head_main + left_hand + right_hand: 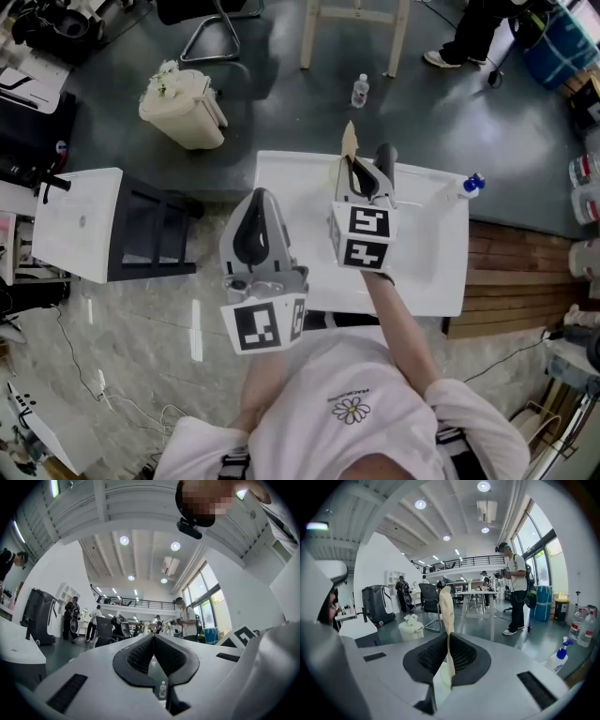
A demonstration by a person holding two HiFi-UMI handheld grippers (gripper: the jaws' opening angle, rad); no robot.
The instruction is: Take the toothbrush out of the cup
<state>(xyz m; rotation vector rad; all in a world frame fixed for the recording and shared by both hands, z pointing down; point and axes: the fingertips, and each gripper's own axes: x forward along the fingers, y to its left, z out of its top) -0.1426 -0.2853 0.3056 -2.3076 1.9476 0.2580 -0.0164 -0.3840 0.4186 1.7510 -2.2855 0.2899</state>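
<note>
My right gripper (pixel 361 161) hangs over the white table (pixel 422 244), shut on a flat cream toothbrush (pixel 349 141). In the right gripper view the toothbrush (pixel 446 611) stands upright between the pads of my right gripper (pixel 447 637) and pokes out well beyond them. A pale rounded shape (pixel 439 679) shows beneath the jaws; I cannot tell whether it is the cup. The cup itself is hidden in the head view. My left gripper (pixel 261 199) is held near the table's front left edge, and its jaws (pixel 153 637) meet with nothing between them.
A spray bottle (pixel 472 185) stands at the table's far right corner. On the floor beyond are a cream bin (pixel 183 108), a small water bottle (pixel 360 90) and stool legs (pixel 356 28). A white cabinet (pixel 80 220) is at the left. A person (pixel 515 592) stands further off.
</note>
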